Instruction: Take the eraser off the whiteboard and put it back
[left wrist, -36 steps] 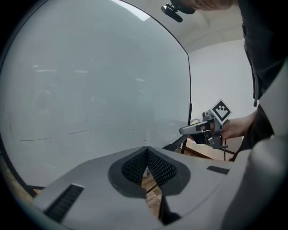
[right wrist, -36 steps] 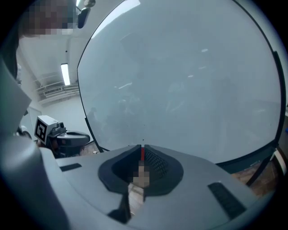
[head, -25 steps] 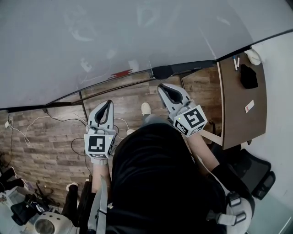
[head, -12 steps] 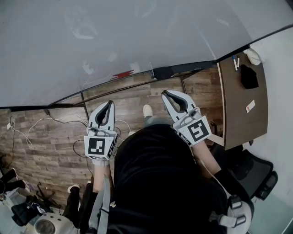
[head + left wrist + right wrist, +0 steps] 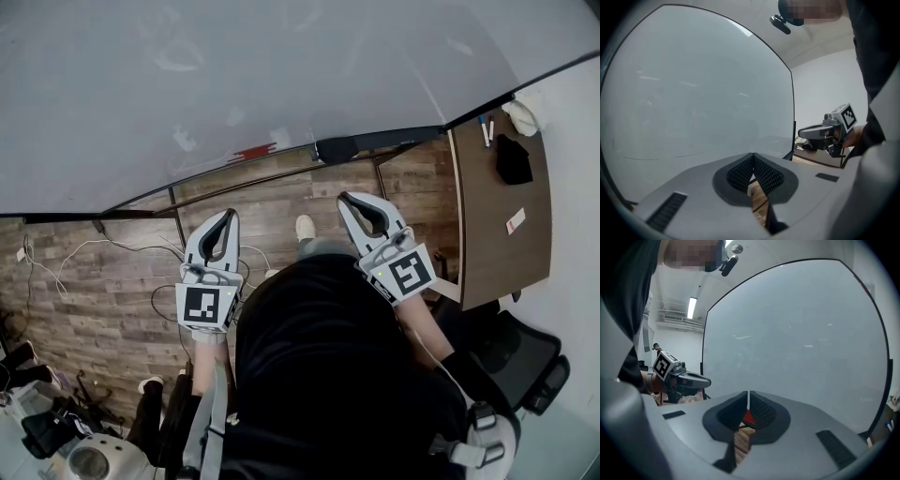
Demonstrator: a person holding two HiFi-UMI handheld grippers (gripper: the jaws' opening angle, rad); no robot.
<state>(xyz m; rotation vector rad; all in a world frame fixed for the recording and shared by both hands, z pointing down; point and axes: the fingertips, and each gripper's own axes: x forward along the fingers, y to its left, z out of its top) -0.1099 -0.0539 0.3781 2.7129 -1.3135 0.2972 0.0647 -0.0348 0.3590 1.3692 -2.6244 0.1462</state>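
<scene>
The right gripper [image 5: 346,198] is pulling back from the whiteboard [image 5: 281,75]. 1 second ago its tips were sitting just under the dark block on the ledge [image 5: 398,137] at the board's lower edge. Now they are hanging lower and further right in the head view, with bare floor [image 5: 112,281] showing between them and the block. That block, small in this view, is probably the eraser [image 5: 336,149]. It is lying in the same spot in all 3 head pictures, resting on the ledge against the foot of the board and touched by neither gripper.

The right gripper's jaws are pressing together with nothing in them. Its own view is showing only a thin slit between the pads, and a small red thing [image 5: 747,417] is peeking through below them. That red thing is lying on the ledge, well to the left of the eraser, and is not being held.

The left gripper [image 5: 230,215] is staying almost where it was, also short of the board, and its 2 pads are meeting at the tips around nothing.

Judging by this, the eraser is already sitting back in its place and the hands are backing away, so the task is looking finished or very close to it
</scene>
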